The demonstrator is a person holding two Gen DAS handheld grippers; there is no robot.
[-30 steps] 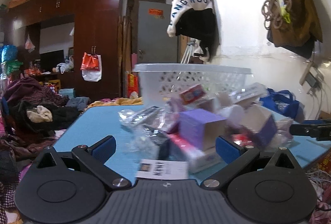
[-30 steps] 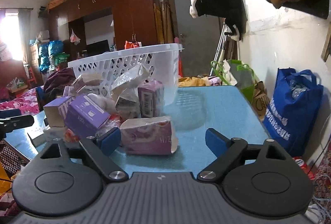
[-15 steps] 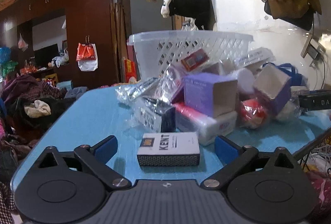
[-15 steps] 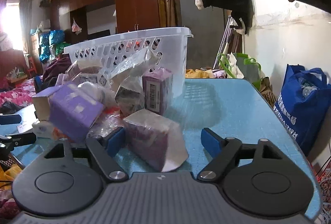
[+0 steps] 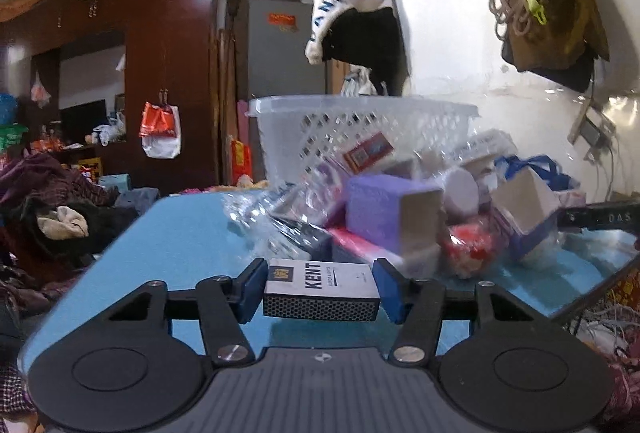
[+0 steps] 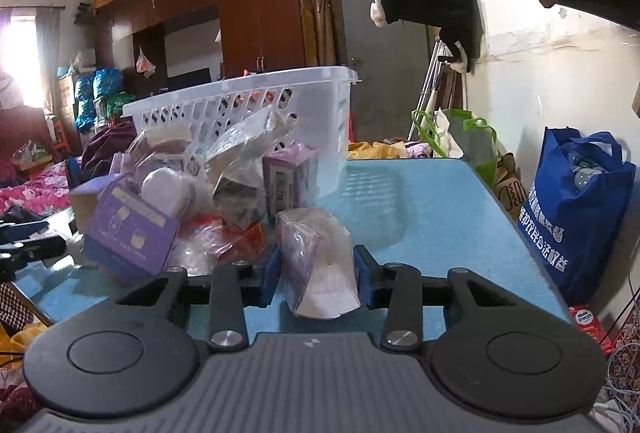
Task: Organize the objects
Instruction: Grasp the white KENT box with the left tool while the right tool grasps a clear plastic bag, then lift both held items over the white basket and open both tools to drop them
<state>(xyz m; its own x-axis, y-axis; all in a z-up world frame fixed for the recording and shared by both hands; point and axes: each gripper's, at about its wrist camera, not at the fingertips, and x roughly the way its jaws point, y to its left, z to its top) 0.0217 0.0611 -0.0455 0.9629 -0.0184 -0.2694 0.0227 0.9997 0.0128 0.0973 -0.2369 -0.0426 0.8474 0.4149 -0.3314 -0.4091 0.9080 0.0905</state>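
My left gripper (image 5: 320, 283) is shut on a white KENT cigarette pack (image 5: 320, 289), held just above the blue table (image 5: 180, 233). My right gripper (image 6: 318, 273) is shut on a plastic-wrapped purple tissue pack (image 6: 316, 261), tilted between the blue pads. A heap of purple boxes (image 5: 392, 213), wrapped packets and a red packet (image 5: 472, 249) lies in the table's middle. A white perforated basket (image 5: 360, 129) stands behind the heap; it also shows in the right wrist view (image 6: 248, 113).
A blue shopping bag (image 6: 576, 209) stands on the floor right of the table. Clothes (image 5: 52, 217) are piled to the left. A dark wardrobe (image 5: 160, 73) and a grey door (image 5: 280, 49) stand behind. The other gripper (image 5: 600, 219) shows at the right edge.
Both grippers went from open to shut: the left closed on the KENT pack, the right on the wrapped tissue pack, which tipped up between its pads.
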